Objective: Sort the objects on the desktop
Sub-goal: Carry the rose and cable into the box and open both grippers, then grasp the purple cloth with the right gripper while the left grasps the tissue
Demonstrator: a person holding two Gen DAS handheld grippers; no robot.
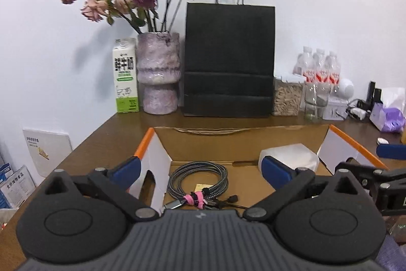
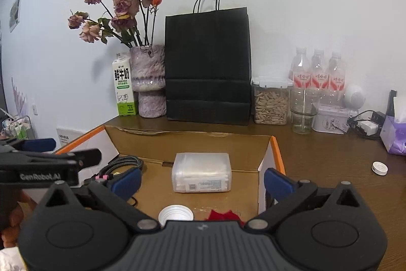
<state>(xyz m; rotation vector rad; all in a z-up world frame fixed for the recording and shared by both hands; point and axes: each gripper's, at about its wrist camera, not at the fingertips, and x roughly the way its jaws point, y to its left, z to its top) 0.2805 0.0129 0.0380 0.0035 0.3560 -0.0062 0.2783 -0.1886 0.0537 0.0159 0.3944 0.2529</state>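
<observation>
Left wrist view: I'm holding the left gripper wide open, empty, over the cable; the right gripper, likewise gaping, is straddling the tub in the box.

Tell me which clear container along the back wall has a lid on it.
The seed jar, right beside the black paper bag. It has a white snap lid and is filled with pale seeds; the glass next to it is open-topped and empty.
</observation>
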